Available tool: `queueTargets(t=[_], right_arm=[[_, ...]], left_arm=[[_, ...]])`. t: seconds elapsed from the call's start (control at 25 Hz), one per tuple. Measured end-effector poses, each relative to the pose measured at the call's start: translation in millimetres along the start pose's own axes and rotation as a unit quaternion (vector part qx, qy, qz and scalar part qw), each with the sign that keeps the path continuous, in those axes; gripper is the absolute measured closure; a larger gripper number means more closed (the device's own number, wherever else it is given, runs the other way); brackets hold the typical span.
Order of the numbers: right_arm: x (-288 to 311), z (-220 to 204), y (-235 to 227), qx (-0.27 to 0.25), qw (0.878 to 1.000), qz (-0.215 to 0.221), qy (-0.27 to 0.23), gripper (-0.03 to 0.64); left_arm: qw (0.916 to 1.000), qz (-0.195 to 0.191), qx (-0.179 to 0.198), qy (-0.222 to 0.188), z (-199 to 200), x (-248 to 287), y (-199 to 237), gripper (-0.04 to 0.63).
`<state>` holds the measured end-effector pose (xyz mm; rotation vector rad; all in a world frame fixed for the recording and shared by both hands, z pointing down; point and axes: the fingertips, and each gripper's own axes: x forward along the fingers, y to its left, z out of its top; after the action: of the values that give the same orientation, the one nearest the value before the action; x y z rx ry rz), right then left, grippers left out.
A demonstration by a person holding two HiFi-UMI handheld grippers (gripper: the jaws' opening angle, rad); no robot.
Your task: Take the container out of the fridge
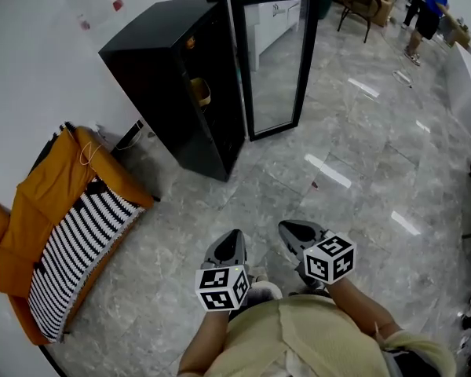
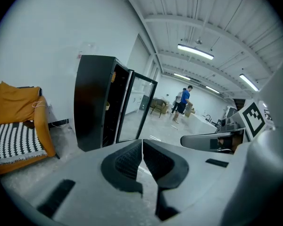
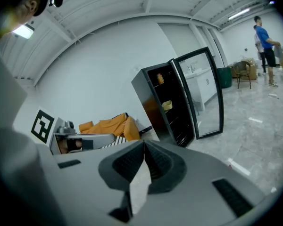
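**Both tongs closed and empty; container on fridge shelf**

The left tongs [image 2: 141, 147] and right tongs [image 3: 144, 149] were each shut tip to tip, with nothing between them. They were held side by side above the grey floor [image 1: 337, 187]. The black fridge [image 1: 173, 77] stood against the wall, well apart from both tongs, with its glass door [image 1: 275, 61] swung open. The yellowish container [image 3: 167, 105] sat on a middle shelf inside.

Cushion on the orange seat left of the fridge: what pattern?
Black-and-white stripes; the cushion shows best in the head view.
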<state>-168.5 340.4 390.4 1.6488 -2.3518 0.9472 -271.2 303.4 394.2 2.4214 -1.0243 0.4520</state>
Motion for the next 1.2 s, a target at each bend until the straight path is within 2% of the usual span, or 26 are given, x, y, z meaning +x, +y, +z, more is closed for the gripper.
queueTargets(t=[0.24, 0.56, 0.92, 1.2], right_arm=[[13, 2, 9, -0.009, 1.0, -0.013, 0.007, 0.588], [20, 13, -4, -0.003, 1.0, -0.03, 0.001, 0.588], [49, 35, -29, -0.014, 1.0, 0.0, 0.002, 0.588], [60, 71, -74, -0.024, 0.999, 0.026, 0.01, 0.588]], left_arm=[[1.0, -0.006, -0.001, 0.0, 8, 4, 24, 0.569], [0.9998, -0.017, -0.004, 0.005, 12, 19, 22, 0.569], [0.9999, 0.004, -0.004, 0.014, 26, 46, 28, 0.569], [0.9997, 0.021, -0.007, 0.013, 52, 96, 10, 0.569]])
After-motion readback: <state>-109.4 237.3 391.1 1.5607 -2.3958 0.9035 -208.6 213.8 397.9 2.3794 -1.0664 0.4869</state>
